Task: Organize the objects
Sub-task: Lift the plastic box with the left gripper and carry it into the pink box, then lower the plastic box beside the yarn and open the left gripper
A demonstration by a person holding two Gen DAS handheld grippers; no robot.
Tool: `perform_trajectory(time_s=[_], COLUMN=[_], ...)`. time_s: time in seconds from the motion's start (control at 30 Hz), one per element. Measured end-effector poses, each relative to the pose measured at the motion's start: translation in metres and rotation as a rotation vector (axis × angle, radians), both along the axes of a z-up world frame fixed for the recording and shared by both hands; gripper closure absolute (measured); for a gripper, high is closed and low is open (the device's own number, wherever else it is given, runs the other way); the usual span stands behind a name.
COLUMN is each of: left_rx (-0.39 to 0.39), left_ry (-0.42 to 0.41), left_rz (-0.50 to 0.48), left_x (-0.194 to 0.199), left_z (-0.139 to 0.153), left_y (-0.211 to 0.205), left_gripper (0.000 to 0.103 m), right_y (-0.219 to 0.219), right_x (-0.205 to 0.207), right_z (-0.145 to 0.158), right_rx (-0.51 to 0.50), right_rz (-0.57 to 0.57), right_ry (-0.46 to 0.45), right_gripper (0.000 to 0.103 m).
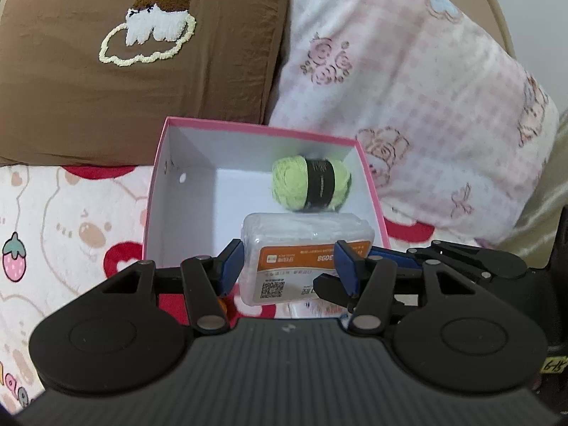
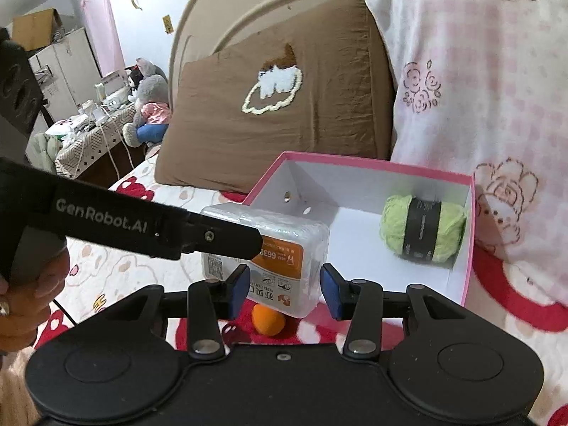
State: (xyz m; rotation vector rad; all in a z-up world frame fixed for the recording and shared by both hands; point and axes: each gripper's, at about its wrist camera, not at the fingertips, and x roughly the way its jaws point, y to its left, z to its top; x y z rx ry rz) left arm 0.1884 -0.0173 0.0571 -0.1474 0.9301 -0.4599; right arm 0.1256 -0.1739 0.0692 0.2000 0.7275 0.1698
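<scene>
A clear plastic box with an orange label [image 1: 305, 248] hangs above the bed in front of an open pink box [image 1: 255, 128]. My left gripper [image 1: 289, 269] is shut on the plastic box, its blue pads against both sides. My right gripper [image 2: 284, 289] is shut on the same plastic box [image 2: 301, 245] from the other side, and its fingers [image 1: 461, 255] show at the right of the left wrist view. A finger of the left gripper [image 2: 227, 239] lies across the plastic box. A green yarn ball [image 2: 394, 227] with a black band lies inside the pink box [image 2: 355, 161]. An orange ball [image 2: 268, 319] rests on the bedspread beneath.
A brown pillow [image 2: 284, 106] and a pink checked pillow [image 2: 479, 71] lean on the headboard behind the pink box. A cluttered side table with a plush toy [image 2: 149, 96] stands at the far left. A person's hand [image 2: 21, 284] holds the left gripper's handle.
</scene>
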Motion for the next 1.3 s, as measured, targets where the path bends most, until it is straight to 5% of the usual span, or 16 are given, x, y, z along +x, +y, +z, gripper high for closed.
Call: perform_trajectory(time_s=[0.27,0.67,0.93,1.3], left_rx=[-0.021,-0.008,-0.032,-0.016], left_ry=[0.048,0.125,0.213,0.205], left_rz=[0.052,0.101,0.158,0.16], left_x=[0.052,0.123,0.15,0.161], left_z=[-0.027,-0.087,-0.129,-0.146], left_y=[-0.013,-0.034,-0.028,-0.033], left_gripper=[0.049,0.049,0.052,0.056], right_y=[-0.026,-0.06,-0.06,-0.052], right_x=[0.059,0.137,0.174,0.193], right_z=[-0.007,-0.071,-0.103,-0.118], right_rx=[0.045,0.16,0.125,0.027], right_rz=[-0.011,-0.09,-0.089,-0.082], right_ry=[0.12,0.299,0.36,0.385], right_gripper=[0.055,0.055,0.056,0.057])
